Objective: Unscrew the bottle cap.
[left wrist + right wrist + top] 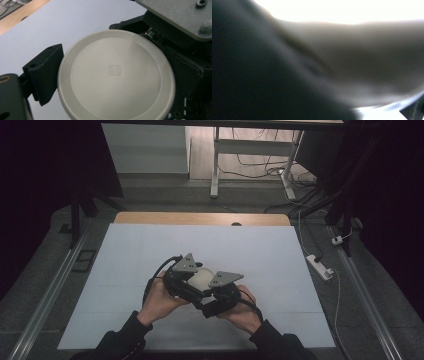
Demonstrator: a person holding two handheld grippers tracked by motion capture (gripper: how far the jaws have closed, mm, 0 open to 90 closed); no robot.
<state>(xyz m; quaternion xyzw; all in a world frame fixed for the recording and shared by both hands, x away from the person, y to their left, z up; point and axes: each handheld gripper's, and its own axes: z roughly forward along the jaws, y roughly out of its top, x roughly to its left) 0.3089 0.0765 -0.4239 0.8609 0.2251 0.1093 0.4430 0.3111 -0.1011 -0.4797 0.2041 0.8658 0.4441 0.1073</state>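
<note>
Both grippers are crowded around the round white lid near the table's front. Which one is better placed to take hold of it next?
Probably the left gripper: in its own view the white lid sits sharp, one finger beside its rim. The right gripper view is a blur.

floor: grey carpet (40, 285) | desk frame: white (216, 165) | power strip (320, 266) | surroundings: dark

high view: above, facing forward-down, far | left gripper view: close on lid (115, 77) | right gripper view: blurred, very near | shared: lid (201, 278)

Wooden table (150, 217) under a pale sheet (250, 250), its surface bare around the hands.
</note>
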